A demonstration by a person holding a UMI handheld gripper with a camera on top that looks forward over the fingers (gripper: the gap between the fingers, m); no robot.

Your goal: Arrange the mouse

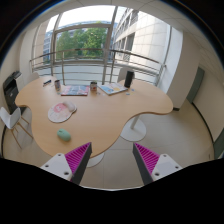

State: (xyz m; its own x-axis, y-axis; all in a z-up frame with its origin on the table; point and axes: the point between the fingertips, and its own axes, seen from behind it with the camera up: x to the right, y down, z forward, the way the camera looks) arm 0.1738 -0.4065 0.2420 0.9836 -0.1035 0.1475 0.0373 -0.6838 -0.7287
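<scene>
Distance is our worry right now, folks: the mouse (64,134), that small pale green shape on the wooden table (105,115), lies well ahead of the fingers and off toward the left one, so we have a long reach to line up. If we come in off-centre, one finger could clip its side and skate it across the smooth tabletop, maybe toward the near edge (it does look like a light thing that slides easily). A white mouse pad (61,113) lies just beyond the mouse, and it seems the likely home for it, though we are only judging that. Further out we see a notebook (74,90), a cup (93,87) and some papers (113,89), all well clear of the approach.

Now the gripper (112,160): jaws stand wide apart, magenta pads (78,157) facing each other across an open gap, and nothing held between them. We touch nothing at this point; the fingers hang over the near edge of the table.
</scene>
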